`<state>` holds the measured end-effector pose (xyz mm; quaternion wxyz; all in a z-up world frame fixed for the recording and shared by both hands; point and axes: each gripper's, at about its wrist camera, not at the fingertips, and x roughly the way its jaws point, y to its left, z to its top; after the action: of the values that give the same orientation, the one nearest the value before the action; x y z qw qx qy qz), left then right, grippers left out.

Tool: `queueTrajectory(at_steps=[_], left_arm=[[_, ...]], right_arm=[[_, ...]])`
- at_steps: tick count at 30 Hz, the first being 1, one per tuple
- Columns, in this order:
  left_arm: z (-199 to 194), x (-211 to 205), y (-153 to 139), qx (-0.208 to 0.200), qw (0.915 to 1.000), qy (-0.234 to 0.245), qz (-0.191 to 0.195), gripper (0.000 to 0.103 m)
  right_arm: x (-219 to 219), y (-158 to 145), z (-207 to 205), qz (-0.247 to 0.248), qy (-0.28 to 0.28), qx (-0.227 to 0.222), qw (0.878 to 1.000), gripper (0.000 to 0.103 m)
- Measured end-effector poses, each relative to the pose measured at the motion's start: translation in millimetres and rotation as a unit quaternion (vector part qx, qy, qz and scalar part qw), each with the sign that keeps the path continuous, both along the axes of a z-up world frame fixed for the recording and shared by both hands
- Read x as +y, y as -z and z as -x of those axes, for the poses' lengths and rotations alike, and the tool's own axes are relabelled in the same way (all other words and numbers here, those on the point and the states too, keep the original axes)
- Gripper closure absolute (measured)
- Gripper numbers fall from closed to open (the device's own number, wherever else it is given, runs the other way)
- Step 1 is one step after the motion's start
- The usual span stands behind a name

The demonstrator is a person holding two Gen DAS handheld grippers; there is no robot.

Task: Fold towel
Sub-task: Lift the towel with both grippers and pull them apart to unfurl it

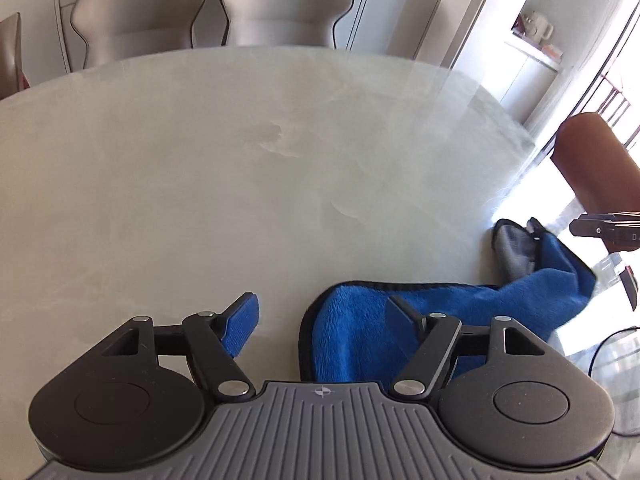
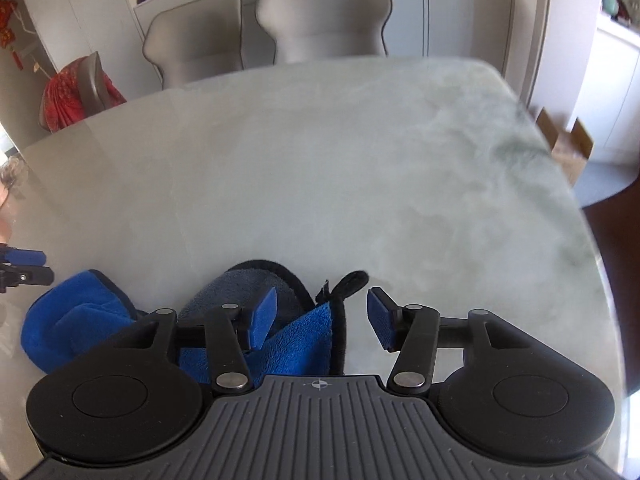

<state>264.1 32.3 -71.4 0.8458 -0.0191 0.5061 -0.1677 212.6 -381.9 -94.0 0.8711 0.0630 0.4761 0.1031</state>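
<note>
A blue towel [image 1: 360, 332] with a grey underside and black trim lies crumpled at the near edge of the pale marble table [image 1: 240, 160]. My left gripper [image 1: 324, 320] is open just above the towel's left rounded corner, which lies between the fingers. My right gripper [image 2: 322, 318] is open over the towel's right end [image 2: 304, 336], where a black hanging loop [image 2: 352, 280] sticks out. The grey underside [image 2: 240, 284] is turned up there. The right gripper shows at the right edge of the left wrist view [image 1: 600, 228].
Two grey chairs [image 1: 216, 8] stand at the table's far side. A chair draped with a red cloth [image 2: 72, 92] is at the far left. A cardboard box [image 2: 568, 148] sits on the floor to the right. A black cable [image 1: 608, 344] runs by the table's right edge.
</note>
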Motion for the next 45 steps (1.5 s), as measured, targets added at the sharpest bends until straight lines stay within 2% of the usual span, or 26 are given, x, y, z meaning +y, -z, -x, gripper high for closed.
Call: queueTrajectory(at_steps=[3, 5, 9, 11, 13, 14, 15, 16, 20, 26, 35, 41, 42, 45], left_arm=[[-5, -3, 15, 0.023, 0.9997, 0.0, 0.001, 0.03], [-10, -7, 23, 0.036, 0.9994, -0.002, -0.005, 0.03], [-11, -14, 22, 0.032, 0.9994, 0.014, -0.008, 0.029], [-11, -17, 20, 0.029, 0.9992, 0.025, -0.01, 0.035], [-7, -22, 20, 0.025, 0.9986, 0.045, -0.014, 0.071], [-6, -24, 20, 0.025, 0.9982, 0.052, -0.016, 0.079], [-5, -26, 21, 0.027, 0.998, 0.056, -0.016, 0.092], [-3, -26, 20, 0.027, 0.998, 0.057, -0.008, 0.095], [6, -23, 12, 0.004, 0.9992, 0.039, 0.009, 0.096], [8, -3, -33, -0.049, 0.9982, 0.012, 0.033, 0.096], [-26, 4, -110, -0.144, 0.9891, -0.004, 0.03, 0.096], [-49, 2, -153, -0.193, 0.9811, -0.005, 0.018, 0.096], [-52, 0, -158, -0.197, 0.9802, -0.001, 0.014, 0.096], [-56, -8, -156, -0.2, 0.9797, 0.012, -0.004, 0.096]], right_arm=[[3, 14, -6, -0.003, -0.001, 0.016, 1.0, 0.051], [5, 19, -6, -0.007, -0.012, 0.015, 1.0, 0.056], [12, 19, -1, 0.008, -0.038, -0.011, 0.999, 0.081], [14, 14, 3, 0.009, -0.047, -0.028, 0.998, 0.085], [14, 10, 7, 0.003, -0.055, -0.037, 0.998, 0.088], [14, 7, 10, 0.003, -0.06, -0.041, 0.997, 0.089], [14, 5, 13, 0.002, -0.062, -0.044, 0.997, 0.09], [14, 3, 16, 0.002, -0.063, -0.047, 0.997, 0.091], [1, -14, 31, -0.03, -0.047, -0.073, 0.996, 0.093], [-15, -54, 34, -0.052, -0.037, -0.125, 0.99, 0.094], [-12, -116, -26, -0.062, -0.052, -0.21, 0.974, 0.095], [-8, -162, -62, -0.064, -0.07, -0.263, 0.96, 0.097], [-7, -166, -65, -0.063, -0.074, -0.267, 0.959, 0.097], [6, -161, -71, -0.043, -0.102, -0.241, 0.964, 0.095]])
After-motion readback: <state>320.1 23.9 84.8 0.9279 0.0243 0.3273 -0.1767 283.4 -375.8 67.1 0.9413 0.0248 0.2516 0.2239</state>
